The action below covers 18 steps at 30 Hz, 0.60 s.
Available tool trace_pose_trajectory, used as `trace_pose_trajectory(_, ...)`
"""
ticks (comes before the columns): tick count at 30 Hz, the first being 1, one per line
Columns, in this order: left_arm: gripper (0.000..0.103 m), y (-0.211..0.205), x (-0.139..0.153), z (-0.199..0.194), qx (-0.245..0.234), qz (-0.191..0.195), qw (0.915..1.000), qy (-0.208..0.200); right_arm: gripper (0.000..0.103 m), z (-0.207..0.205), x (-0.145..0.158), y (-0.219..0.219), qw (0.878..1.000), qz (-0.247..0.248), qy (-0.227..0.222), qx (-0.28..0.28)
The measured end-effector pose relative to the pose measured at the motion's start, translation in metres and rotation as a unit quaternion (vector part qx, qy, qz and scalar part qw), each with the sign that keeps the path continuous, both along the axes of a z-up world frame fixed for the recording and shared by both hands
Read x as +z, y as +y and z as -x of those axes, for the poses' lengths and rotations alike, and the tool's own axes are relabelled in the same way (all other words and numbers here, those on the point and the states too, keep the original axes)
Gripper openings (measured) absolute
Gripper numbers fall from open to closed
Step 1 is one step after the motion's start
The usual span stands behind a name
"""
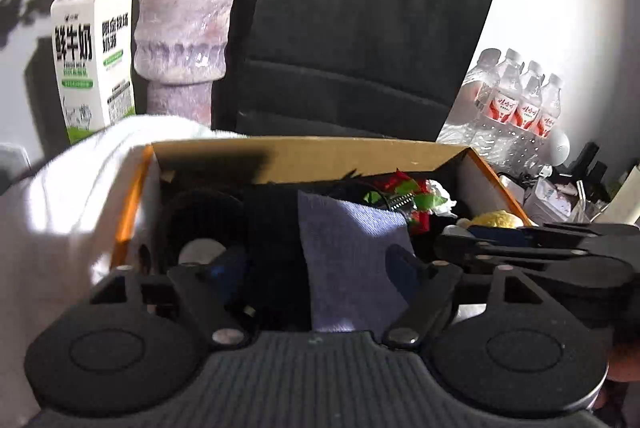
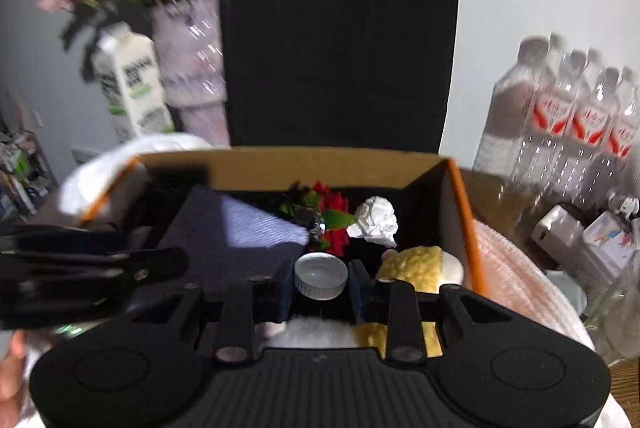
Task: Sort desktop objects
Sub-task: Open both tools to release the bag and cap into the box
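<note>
An open cardboard box [image 1: 304, 152] [image 2: 320, 164] with orange edges lies below both grippers. Inside it are a purple cloth [image 1: 352, 248] [image 2: 256, 224], a red and green wrapper [image 1: 404, 188] [image 2: 332, 212], crumpled white paper [image 2: 376, 218] and a yellow lumpy thing [image 2: 416, 264]. My left gripper [image 1: 316, 264] hangs open over the box, its fingers wide on either side of the cloth and not pressing it. My right gripper [image 2: 321, 282] is shut on a white bottle cap [image 2: 320, 276] above the box's near side. Each gripper shows at the edge of the other's view.
Behind the box stand a milk carton [image 1: 94, 56], a pale purple vase [image 1: 184, 36] with flowers, a black paper bag [image 1: 360, 28] and a pack of water bottles [image 1: 516, 104]. A white towel [image 1: 60, 208] lies left of the box, a pink towel [image 2: 512, 268] right.
</note>
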<state>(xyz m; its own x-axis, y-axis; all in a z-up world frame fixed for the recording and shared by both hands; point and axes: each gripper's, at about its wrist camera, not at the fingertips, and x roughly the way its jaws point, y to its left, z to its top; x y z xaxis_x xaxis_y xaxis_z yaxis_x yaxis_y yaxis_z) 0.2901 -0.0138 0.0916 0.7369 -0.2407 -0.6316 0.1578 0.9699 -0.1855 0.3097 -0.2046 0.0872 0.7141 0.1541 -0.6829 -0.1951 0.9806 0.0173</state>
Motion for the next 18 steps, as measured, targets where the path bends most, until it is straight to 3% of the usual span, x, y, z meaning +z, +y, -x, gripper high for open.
trace_pose_trajectory(2, 0.092, -0.002, 0.007, -0.002, 0.02, -0.029, 0.9993, -0.009, 0.053, -0.004, -0.002, 0.001, 1.0, 0.01, -0.004, -0.008)
trace_pose_trajectory(3, 0.103, -0.003, 0.01, 0.0, 0.031, -0.045, 0.9983, -0.022, 0.057, -0.004, 0.0, 0.001, 1.0, 0.006, -0.01, -0.012)
trace_pose_trajectory(5, 0.103, -0.005, 0.014, 0.002, 0.041, -0.071, 0.9957, -0.043, 0.065, -0.001, 0.005, -0.001, 1.0, 0.002, -0.02, -0.019)
trace_pose_trajectory(6, 0.103, -0.005, 0.014, 0.002, 0.044, -0.081, 0.9949, -0.04, 0.067, 0.0, 0.008, -0.002, 0.999, 0.004, -0.024, -0.025)
trace_pose_trajectory(8, 0.103, -0.002, 0.014, 0.002, 0.06, -0.087, 0.994, -0.027, 0.082, 0.005, 0.013, -0.004, 0.999, 0.012, -0.034, -0.035)
trace_pose_trajectory(13, 0.103, 0.007, 0.019, 0.02, 0.089, -0.069, 0.9935, -0.014, 0.087, 0.028, 0.024, -0.013, 0.999, 0.003, -0.038, -0.031)
trace_pose_trajectory(18, 0.103, 0.011, 0.029, 0.055, 0.091, -0.074, 0.9926, -0.034, 0.087, 0.058, 0.037, -0.023, 0.998, -0.017, -0.044, -0.032)
